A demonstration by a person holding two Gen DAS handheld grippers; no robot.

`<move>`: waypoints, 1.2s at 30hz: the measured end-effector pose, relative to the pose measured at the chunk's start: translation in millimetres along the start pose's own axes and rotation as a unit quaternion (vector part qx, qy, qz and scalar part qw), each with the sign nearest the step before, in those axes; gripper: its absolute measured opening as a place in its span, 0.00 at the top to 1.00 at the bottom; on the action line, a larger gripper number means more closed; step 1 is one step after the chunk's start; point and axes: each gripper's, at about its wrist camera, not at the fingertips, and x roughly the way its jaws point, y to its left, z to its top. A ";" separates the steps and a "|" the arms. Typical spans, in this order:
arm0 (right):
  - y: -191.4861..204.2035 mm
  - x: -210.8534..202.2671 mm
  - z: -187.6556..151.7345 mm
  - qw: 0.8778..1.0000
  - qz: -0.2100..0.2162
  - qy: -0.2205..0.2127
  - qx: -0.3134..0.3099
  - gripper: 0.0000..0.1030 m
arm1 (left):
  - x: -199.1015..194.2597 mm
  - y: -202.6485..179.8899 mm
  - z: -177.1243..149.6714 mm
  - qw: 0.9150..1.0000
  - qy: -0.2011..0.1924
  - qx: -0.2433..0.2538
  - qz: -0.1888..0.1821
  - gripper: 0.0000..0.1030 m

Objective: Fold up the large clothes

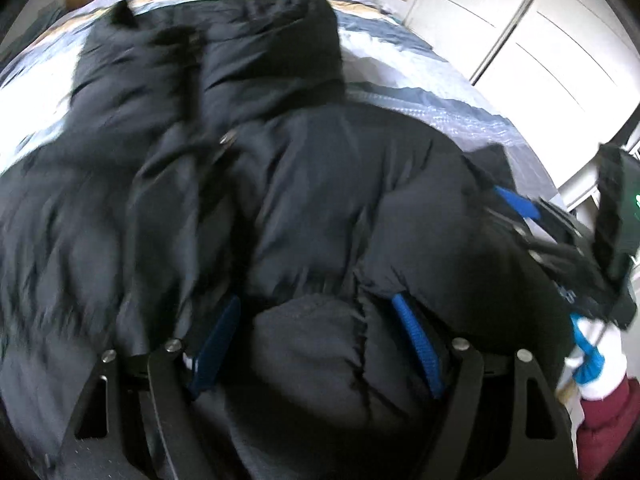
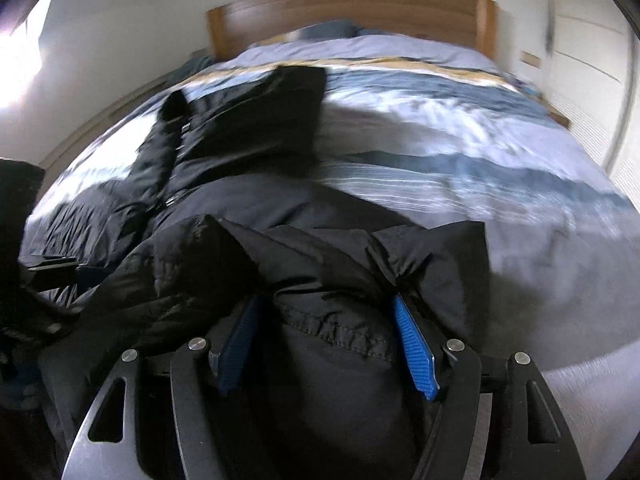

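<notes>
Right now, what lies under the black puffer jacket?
The black puffer jacket lies spread on the bed's blue, white and yellow striped duvet, which shows all around it. What lies directly beneath the jacket is covered, so any object hidden there cannot be seen.

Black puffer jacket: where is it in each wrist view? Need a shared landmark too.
Left wrist: jacket fills most of the picture, a fold of it between the left gripper fingers.
Right wrist: jacket runs from bottom centre to upper left, its edge inside the right gripper.
Shared landmark: the wooden headboard, top edge in both views.
</notes>
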 end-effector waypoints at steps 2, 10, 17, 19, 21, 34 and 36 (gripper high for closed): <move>14.9 2.3 1.8 1.000 0.019 0.006 -0.023 0.34 | -15.4 3.4 -16.0 1.000 -0.004 -0.011 0.001 0.25; 82.1 0.8 -3.4 0.992 0.069 0.025 -0.098 0.35 | -72.4 23.2 -72.6 0.999 -0.010 -0.048 0.018 0.25; 94.7 -16.6 -10.5 0.990 0.066 0.033 -0.118 0.35 | -109.2 14.9 -81.2 0.998 -0.038 -0.020 0.055 0.25; 88.0 -27.8 -7.7 0.992 0.055 0.024 -0.110 0.35 | -126.0 6.1 -72.5 0.997 -0.059 -0.007 0.054 0.25; 76.9 -46.3 -4.4 0.994 0.048 0.005 -0.096 0.35 | -134.8 -0.8 -63.4 0.996 -0.075 0.005 0.053 0.25; 33.5 -35.6 -41.9 0.996 0.019 0.051 -0.066 0.30 | -45.5 3.5 -58.2 0.997 -0.015 0.026 0.069 0.24; 20.9 -36.3 -49.0 0.997 0.021 0.054 -0.046 0.29 | -48.2 8.5 -69.3 0.997 -0.014 0.027 0.067 0.24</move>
